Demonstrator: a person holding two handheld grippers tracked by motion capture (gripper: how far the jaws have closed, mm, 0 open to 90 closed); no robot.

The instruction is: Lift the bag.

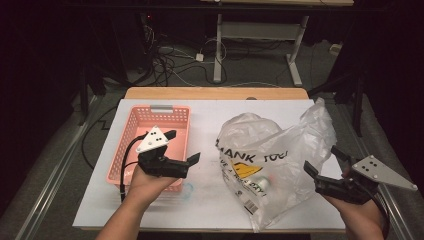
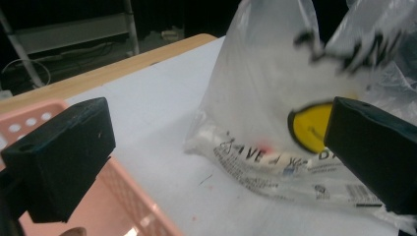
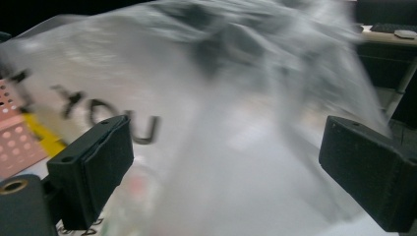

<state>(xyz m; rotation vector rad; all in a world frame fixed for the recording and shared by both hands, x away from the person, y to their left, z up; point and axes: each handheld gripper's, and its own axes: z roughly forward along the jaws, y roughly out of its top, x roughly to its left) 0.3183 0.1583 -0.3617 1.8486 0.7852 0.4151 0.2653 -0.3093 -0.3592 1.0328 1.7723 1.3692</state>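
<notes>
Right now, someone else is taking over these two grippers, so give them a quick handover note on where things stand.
Left gripper: open, holding nothing, above the pink basket.
Right gripper: open, holding nothing, at the right side of the plastic bag.
The bag lies slumped on the white table, right of the basket, with items inside.
Done: hard to tell; the visible part of the basket looks empty.
Left: probably emptying the bag into the basket.

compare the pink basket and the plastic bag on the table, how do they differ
The basket is stiff pink plastic with a grid of holes; the bag is thin, see-through and crumpled. The basket keeps a neat rectangular shape; the bag slumps and billows unevenly. The basket looks bare inside; the bag carries black lettering, a yellow mark and some small items. The basket sits by the left gripper, the bag nearer the right gripper. Both rest on the white table.
</notes>
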